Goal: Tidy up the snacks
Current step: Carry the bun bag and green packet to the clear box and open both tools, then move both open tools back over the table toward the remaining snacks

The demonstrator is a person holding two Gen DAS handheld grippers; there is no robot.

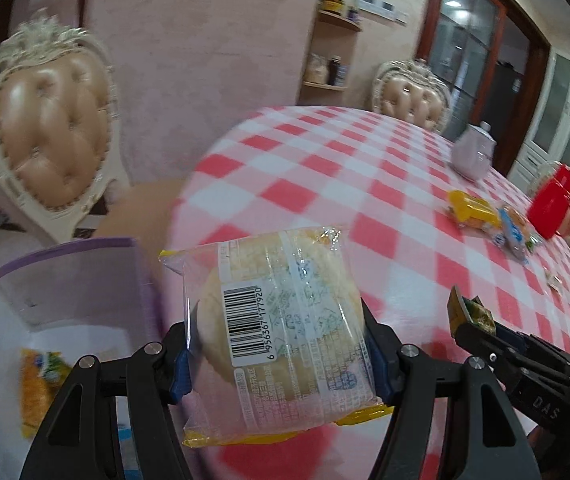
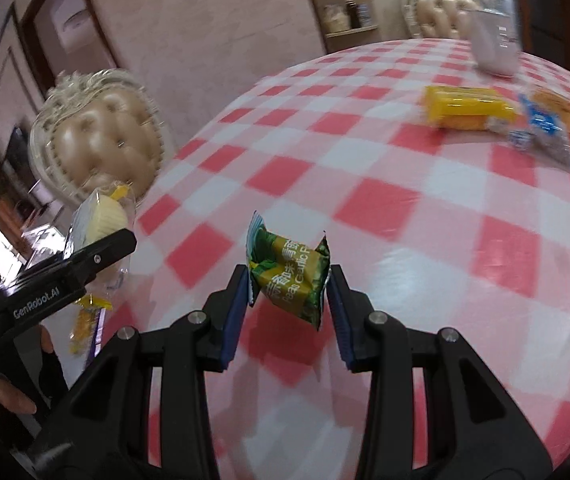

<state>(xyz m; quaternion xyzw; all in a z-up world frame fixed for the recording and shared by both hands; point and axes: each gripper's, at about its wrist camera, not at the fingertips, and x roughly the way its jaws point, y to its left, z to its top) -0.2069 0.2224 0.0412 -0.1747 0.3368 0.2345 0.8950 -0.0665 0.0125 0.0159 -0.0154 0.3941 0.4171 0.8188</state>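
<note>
Checked red-and-white tablecloth [image 2: 405, 208] under both tongs, each carrying a snack toward the bin.

Left gripper [image 1: 281, 344] is clamped on a wrapped cake [image 1: 281, 316]; just to its left sits the purple-rimmed bin [image 1: 65, 280] with an orange packet [image 1: 39, 384] already inside. Right gripper [image 2: 289, 300] is clamped on a green pea packet [image 2: 291, 276], held above the cloth. Best, I judge, to swing the cake over the bin's rim before letting go, then follow with the peas, so the two tools do not collide. Ahead and to the right lie a yellow packet [image 2: 465, 108], a blue-and-orange packet [image 2: 545, 120], a pale teapot [image 1: 473, 152] and a red container [image 1: 553, 200], all well apart from the tongs.
</note>
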